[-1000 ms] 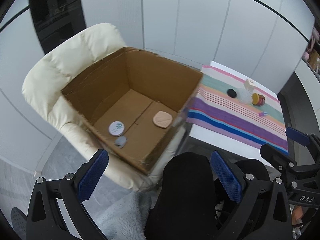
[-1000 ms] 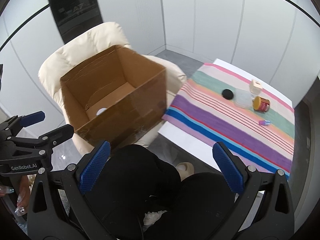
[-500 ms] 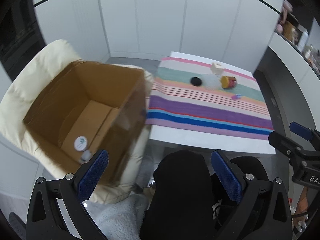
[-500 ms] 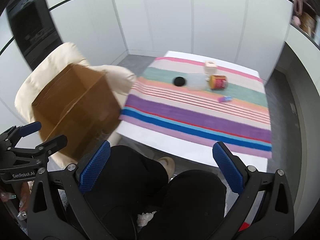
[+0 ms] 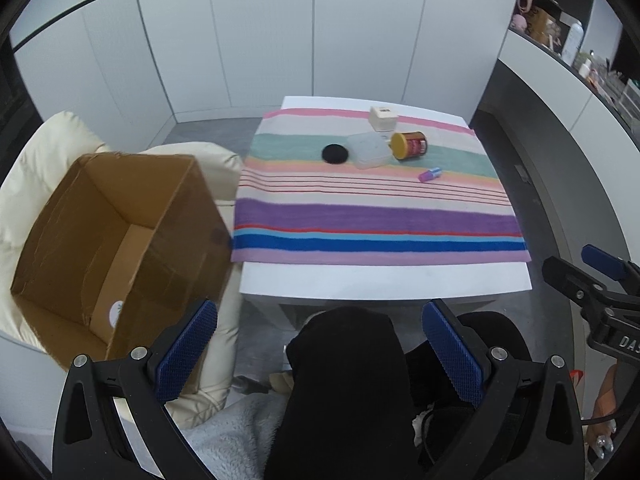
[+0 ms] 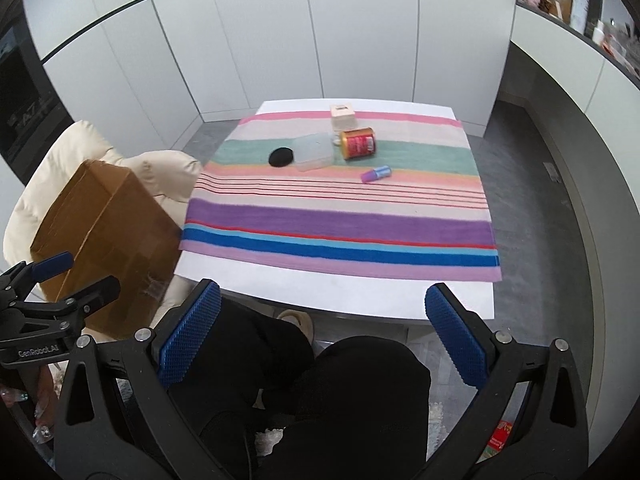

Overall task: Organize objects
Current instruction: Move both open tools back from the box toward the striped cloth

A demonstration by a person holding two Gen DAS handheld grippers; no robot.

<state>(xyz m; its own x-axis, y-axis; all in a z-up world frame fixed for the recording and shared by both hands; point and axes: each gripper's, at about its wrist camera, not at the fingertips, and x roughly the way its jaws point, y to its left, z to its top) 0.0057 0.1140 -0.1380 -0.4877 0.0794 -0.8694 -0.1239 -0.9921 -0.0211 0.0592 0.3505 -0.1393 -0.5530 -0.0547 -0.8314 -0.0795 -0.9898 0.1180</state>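
While the person sat at the bench, both tools hung over the dark-clothed lap with nothing between their blue pads. On the left gripper the jaws were spread wide, and on the right gripper they gaped just as wide.

Take the striped cloth as the marker: all the loose things sat on its far half. The black round disc lay leftmost there, touching or nearly touching the clear plastic box. Just right of that box the red can lay on its side, yellow lid towards the box. Behind them, at the cloth's far pink stripe, stood the small cream box. The purple tube lay apart, nearer than the can and a little to its right.

Left of the cloth, off the bench, the cardboard box sat open on the cream armchair, a white round tin showing on its floor.
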